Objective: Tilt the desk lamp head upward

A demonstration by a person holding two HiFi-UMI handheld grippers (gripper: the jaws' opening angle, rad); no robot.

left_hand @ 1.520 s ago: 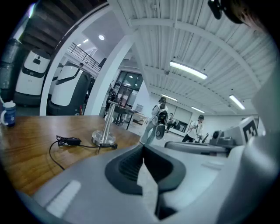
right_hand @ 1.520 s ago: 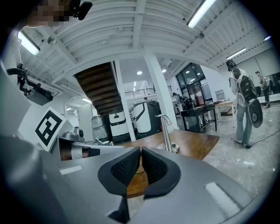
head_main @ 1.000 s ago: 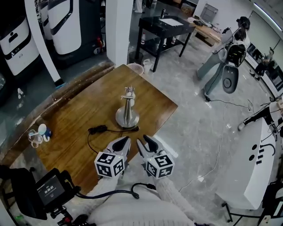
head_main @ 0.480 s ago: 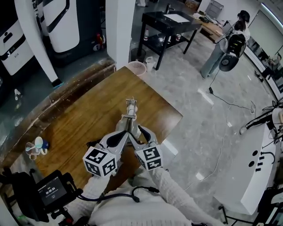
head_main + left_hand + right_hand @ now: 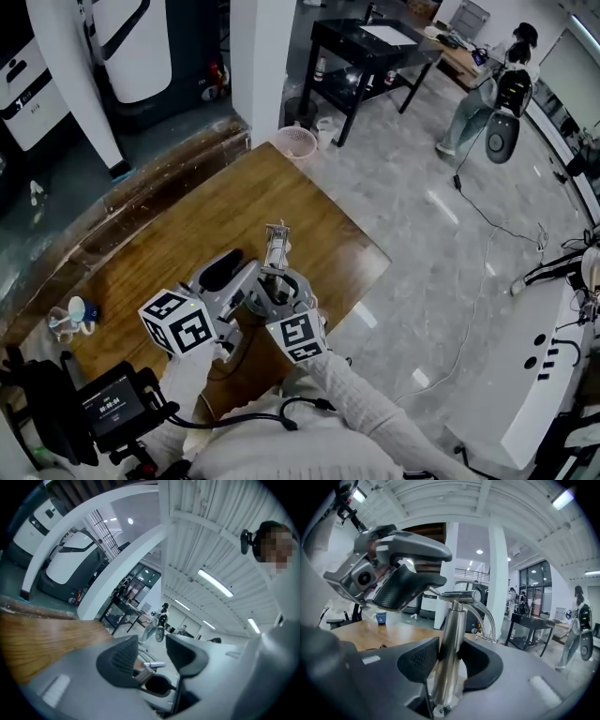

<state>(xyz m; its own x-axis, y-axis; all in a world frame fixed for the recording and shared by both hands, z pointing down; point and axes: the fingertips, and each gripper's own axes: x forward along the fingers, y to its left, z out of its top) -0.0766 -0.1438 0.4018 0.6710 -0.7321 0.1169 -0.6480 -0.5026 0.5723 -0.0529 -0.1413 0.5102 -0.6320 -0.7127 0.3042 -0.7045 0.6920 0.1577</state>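
Two hand-held grippers work at one desk lamp (image 5: pixel 275 246), which stands mid-way on the single wooden desk (image 5: pixel 169 234). The right hand-held gripper (image 5: pixel 447 652) has just been closing and clamps the lamp's upright metal stem. The left hand-held gripper (image 5: pixel 151 644) hangs just above the lamp's top joint, its jaws just opened and apart, with a metal end showing low between them. One blue-and-white mug (image 5: pixel 82 309) stands at the desk's left edge, its print too small to read.

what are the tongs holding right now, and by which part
The right tongs, jaws just closed in, grip the lamp by its upright metal post. The left tongs, jaws just opened, hold nothing.
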